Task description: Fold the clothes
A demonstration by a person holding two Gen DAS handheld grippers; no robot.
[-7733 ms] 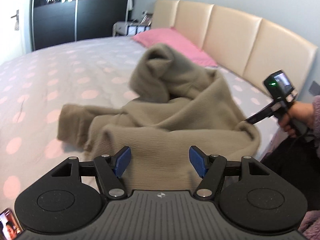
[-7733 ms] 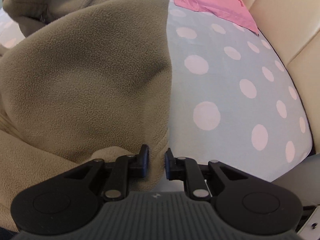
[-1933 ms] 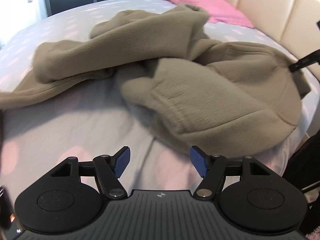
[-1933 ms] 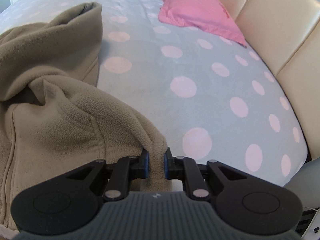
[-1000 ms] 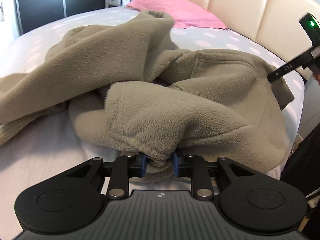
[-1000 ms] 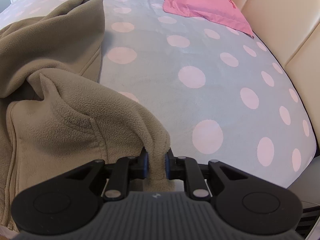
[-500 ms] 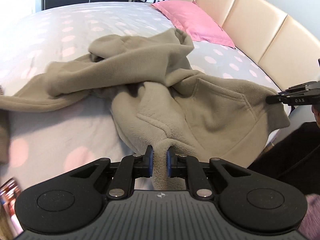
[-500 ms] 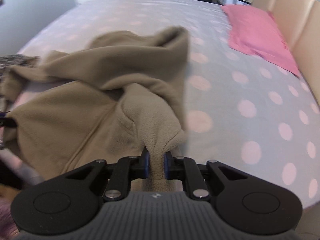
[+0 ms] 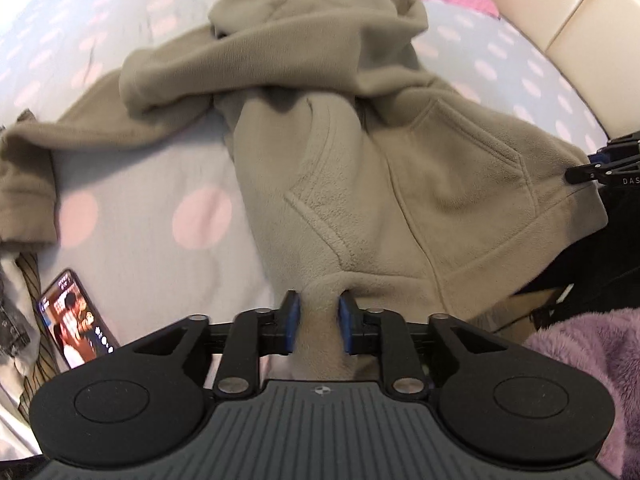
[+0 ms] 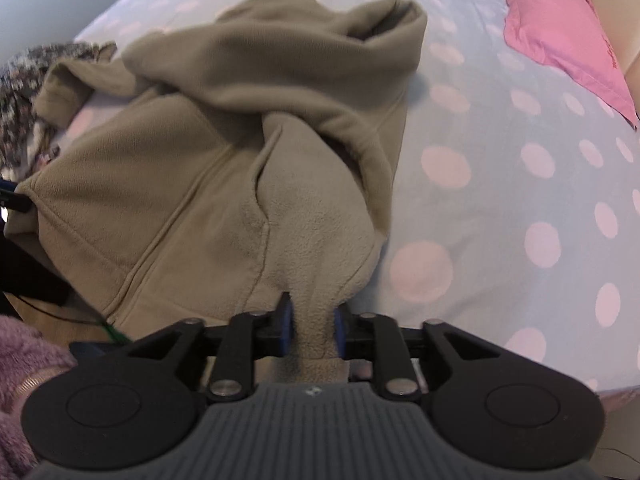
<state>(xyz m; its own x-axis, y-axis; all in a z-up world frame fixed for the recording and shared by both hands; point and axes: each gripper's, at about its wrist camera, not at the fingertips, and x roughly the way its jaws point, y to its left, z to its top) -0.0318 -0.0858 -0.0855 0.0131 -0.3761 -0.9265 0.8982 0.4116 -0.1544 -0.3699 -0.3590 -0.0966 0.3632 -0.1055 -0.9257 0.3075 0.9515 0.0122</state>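
Your olive fleece hoodie [image 9: 400, 152] lies crumpled across the middle of the polka-dot bed [image 9: 152, 184], hood bunched toward the upper frame, one sleeve trailing left. Your left tool [image 9: 319, 328] pinches its hem; your right tool [image 10: 311, 330] clamps another hem corner. The gripped fabric disappears behind each tool body. A phone [image 9: 74, 318] sits lower left, partly cut off. The pink pillow [image 10: 568, 36] is cropped upper right.
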